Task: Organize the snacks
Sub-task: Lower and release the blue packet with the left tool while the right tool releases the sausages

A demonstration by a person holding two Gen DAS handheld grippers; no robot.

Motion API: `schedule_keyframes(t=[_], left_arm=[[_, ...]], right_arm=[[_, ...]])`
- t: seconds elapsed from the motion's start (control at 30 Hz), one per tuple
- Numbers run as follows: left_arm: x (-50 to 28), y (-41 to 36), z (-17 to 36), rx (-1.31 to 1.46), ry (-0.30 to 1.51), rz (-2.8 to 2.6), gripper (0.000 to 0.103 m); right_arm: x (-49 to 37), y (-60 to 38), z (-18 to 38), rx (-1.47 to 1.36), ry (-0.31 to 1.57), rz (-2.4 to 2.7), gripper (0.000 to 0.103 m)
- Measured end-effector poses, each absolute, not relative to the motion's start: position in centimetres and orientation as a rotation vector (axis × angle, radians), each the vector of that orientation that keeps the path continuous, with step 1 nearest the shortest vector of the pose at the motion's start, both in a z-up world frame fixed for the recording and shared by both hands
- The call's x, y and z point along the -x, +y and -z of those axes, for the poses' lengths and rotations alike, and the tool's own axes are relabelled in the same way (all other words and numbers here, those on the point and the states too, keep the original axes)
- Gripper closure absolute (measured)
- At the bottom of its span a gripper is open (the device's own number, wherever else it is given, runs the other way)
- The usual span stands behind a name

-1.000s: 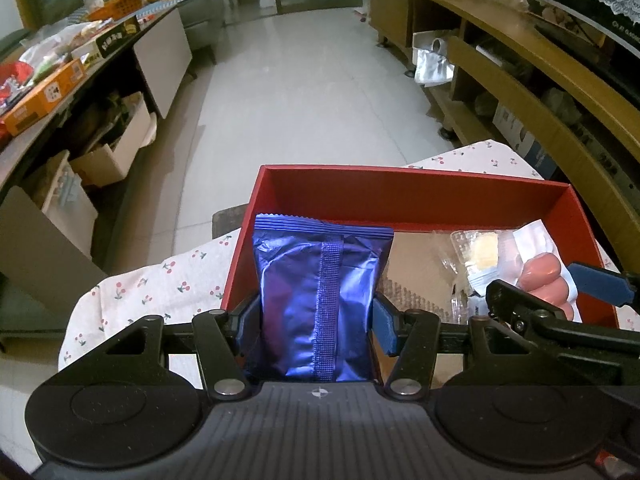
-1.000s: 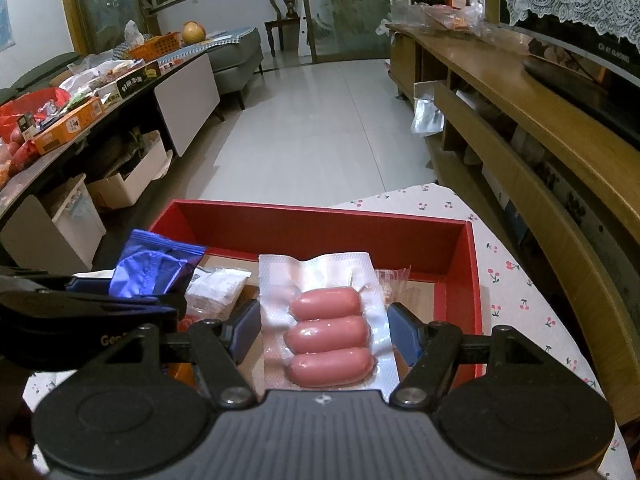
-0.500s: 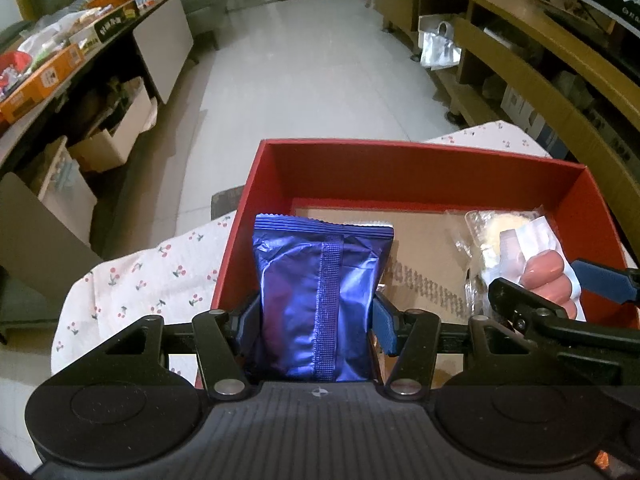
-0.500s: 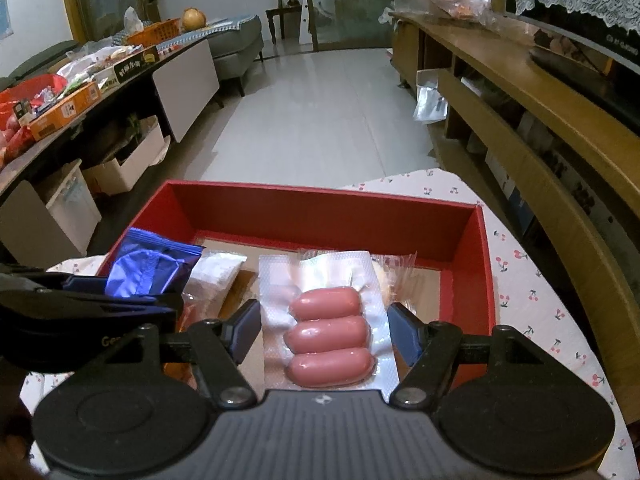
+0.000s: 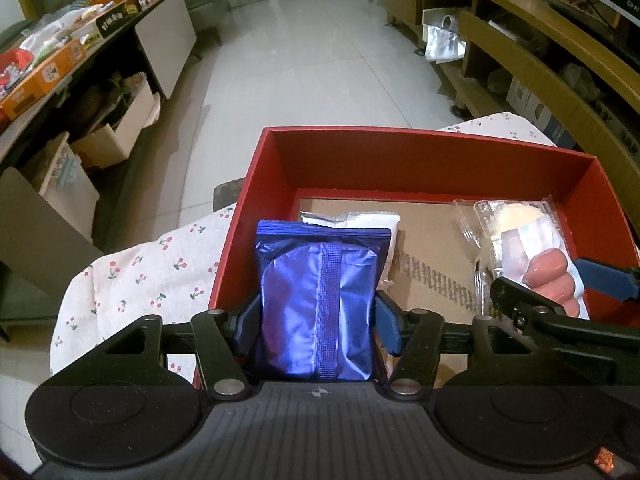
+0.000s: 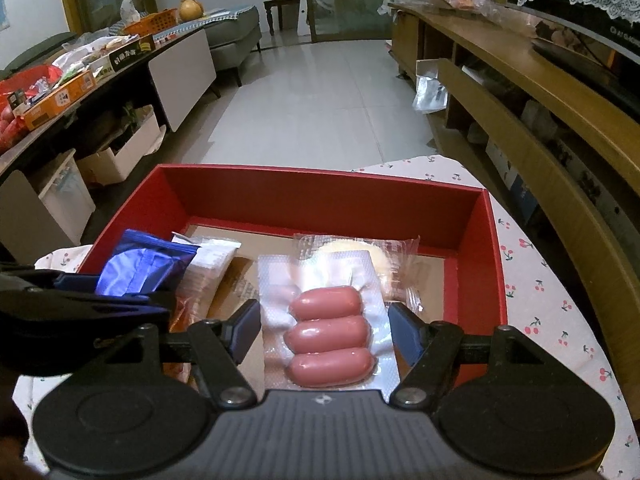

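Left wrist view: red box is sitting on the cherry-print desk. Left gripper is clamping a blue packet over it; right gripper jaws are bracketing a sausage pack. No legible labels.

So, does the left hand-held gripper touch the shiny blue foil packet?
Touching. The left wrist view shows the left hand-held gripper pressing both sides of the shiny blue foil packet.
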State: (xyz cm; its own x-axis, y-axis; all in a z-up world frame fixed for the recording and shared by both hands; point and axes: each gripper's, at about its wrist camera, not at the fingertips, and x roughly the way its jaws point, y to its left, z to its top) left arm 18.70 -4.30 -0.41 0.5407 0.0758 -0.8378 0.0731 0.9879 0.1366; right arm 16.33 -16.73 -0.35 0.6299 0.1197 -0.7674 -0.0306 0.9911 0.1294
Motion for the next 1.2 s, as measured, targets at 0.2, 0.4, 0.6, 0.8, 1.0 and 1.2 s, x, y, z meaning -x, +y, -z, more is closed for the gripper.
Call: schedule_keyframes(t=[0.2,0.4,0.6,0.8,1.0,1.2], left_arm=[[-18.5,-4.1,0.1,-0.164,0.996,0.001,0.026],[-18.0,-3.9,-0.7,-0.156,0.976,0.012,0.022],[-17.7,-3.7,-1.1,-0.144,0.971,0.021,0.021],[-17.2,-3.6,-1.5,-0.147,0.963,0.026,0.019],[-15.6,-2.4,-2.6,-0.137,0.948,0.03,0.017],[-13.3,-0.7,-2.6,-0.129,0.967,0.022,0.017]], right_arm=[[-16.3,-16.7,0.3,-0.091,0.882,-0.078,0.023],[-16.1,-17.0,0.1,-0.078,0.862,-0.066,0.023],[-16.0,-17.3,-0.4,-0.089,0.852,-0.066,0.023],[-15.7,-17.4,-1.1,-0.097,0.834,-0.066,0.023],[-14.2,-17.2,-2.3,-0.092,0.823,-0.074,0.023],[-11.9,-16.9,-3.0,-0.095,0.827,-0.097,0.023]])
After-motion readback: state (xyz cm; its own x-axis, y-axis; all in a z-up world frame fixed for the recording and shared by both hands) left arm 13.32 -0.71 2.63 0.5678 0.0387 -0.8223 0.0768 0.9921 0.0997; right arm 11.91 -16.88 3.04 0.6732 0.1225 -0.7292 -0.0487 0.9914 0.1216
